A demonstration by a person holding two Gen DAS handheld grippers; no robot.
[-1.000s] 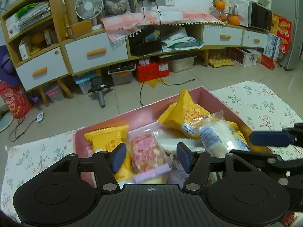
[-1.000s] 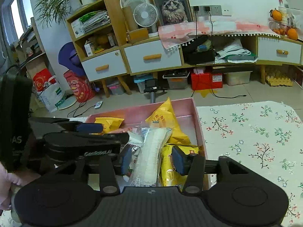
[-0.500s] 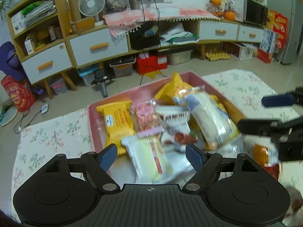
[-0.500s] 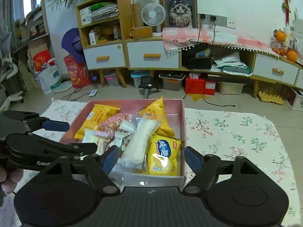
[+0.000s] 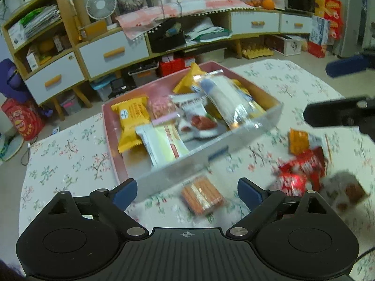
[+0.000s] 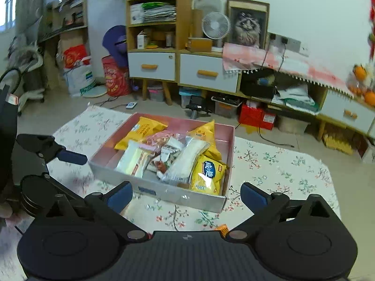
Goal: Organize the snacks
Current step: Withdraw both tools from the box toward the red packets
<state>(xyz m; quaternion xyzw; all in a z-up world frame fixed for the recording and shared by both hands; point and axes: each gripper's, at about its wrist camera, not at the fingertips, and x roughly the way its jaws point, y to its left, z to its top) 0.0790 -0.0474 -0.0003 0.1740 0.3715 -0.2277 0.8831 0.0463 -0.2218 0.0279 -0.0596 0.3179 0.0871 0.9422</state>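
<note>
A pink box [image 5: 206,161] with a silver front wall sits on the flowered tablecloth, full of several snack packs. It also shows in the right wrist view [image 6: 164,189]. Loose snacks lie in front of it: an orange wafer pack [image 5: 202,195], red packs [image 5: 302,171] and an orange packet [image 5: 298,139]. My left gripper [image 5: 187,190] is open and empty, held back from the box above the wafer pack. My right gripper [image 6: 186,195] is open and empty, just short of the box's front wall; it shows at the right of the left wrist view [image 5: 337,114].
The table [image 6: 281,164] has a flowered cloth and ends just beyond the box. Behind it stand low cabinets with white drawers [image 6: 208,73], a shelf unit, fans and floor clutter. A corner of an orange packet [image 6: 221,228] peeks out under my right gripper.
Both grippers have opened wide and drawn back and up from the box. The snacks they were among now lie in the box, and the loose packs in front have come into view.
</note>
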